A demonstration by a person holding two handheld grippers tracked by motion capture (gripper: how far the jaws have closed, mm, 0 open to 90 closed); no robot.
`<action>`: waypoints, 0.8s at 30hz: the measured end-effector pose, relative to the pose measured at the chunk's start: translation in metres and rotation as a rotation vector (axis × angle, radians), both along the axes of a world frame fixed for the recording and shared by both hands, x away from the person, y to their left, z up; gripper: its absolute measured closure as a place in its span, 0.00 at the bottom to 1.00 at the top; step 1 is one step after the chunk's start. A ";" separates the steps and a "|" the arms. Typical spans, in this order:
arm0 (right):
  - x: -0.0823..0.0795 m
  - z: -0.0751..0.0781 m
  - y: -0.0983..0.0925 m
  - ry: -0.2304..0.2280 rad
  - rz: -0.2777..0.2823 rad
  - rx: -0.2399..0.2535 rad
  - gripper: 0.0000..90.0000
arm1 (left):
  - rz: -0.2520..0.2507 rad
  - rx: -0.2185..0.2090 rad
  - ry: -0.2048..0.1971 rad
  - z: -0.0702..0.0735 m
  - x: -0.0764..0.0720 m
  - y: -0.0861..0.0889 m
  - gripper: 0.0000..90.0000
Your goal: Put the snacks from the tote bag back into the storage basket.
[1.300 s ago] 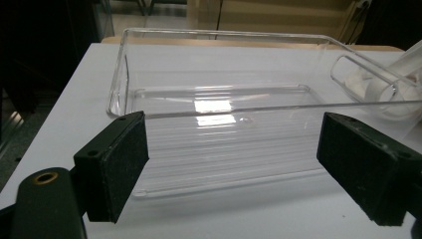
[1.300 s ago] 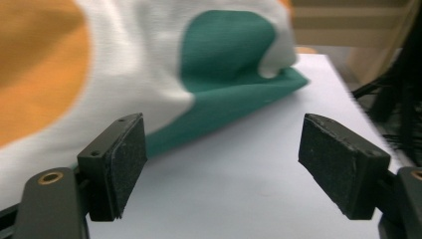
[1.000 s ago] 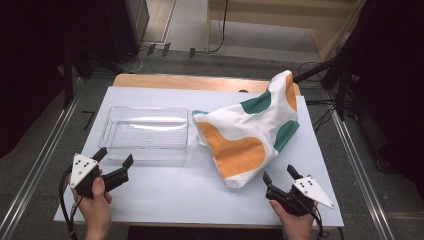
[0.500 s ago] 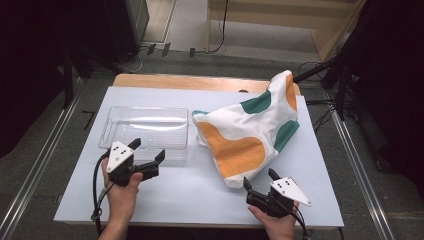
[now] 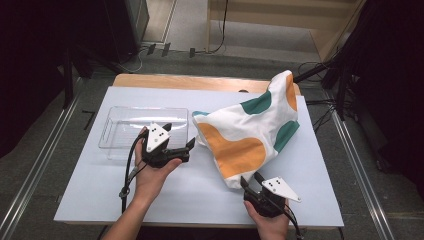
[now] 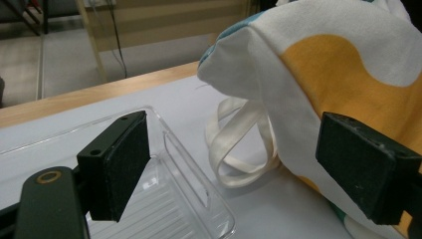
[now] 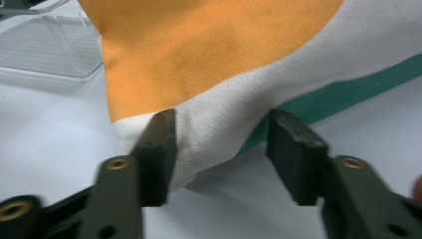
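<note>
A white cloth bag (image 5: 250, 130) with orange and green patches lies slumped on the right half of the table. Its cream handles (image 6: 239, 144) lie loose by its mouth, next to a clear plastic tray (image 5: 115, 135). My left gripper (image 5: 180, 134) hovers open at the tray's near right corner and points at the bag's mouth. In the left gripper view, its gripper (image 6: 244, 167) frames the handles and the tray corner (image 6: 199, 189) without touching them. My right gripper (image 5: 251, 177) is at the bag's near corner. Its jaws (image 7: 221, 154) have just been closing, with that white corner (image 7: 219, 129) between them, not clearly pinched.
The tray is empty and sits on the left of the white tabletop (image 5: 200, 195). A wooden strip (image 5: 190, 82) runs along the far edge. Metal rails (image 5: 40, 165) flank the table, and cables lie on the floor beyond.
My left gripper has travelled from the near left of the table to the tray's right corner beside the bag. The right gripper has edged up to the bag's corner and its jaws have narrowed.
</note>
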State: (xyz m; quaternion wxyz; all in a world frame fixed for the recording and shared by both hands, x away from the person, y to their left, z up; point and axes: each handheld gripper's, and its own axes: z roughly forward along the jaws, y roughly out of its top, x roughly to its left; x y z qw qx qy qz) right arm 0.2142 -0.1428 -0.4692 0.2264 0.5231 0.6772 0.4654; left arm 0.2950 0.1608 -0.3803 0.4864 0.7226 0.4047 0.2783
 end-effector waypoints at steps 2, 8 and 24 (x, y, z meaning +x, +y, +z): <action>0.001 -0.001 -0.002 0.011 0.017 0.015 0.74 | -0.011 0.015 -0.007 0.001 0.001 -0.005 0.16; 0.004 -0.001 -0.010 0.010 0.017 -0.002 0.98 | -0.048 0.011 -0.013 0.007 0.005 -0.015 0.16; 0.000 0.000 -0.038 0.032 -0.003 0.009 0.99 | -0.190 0.028 0.010 0.007 0.010 -0.045 0.71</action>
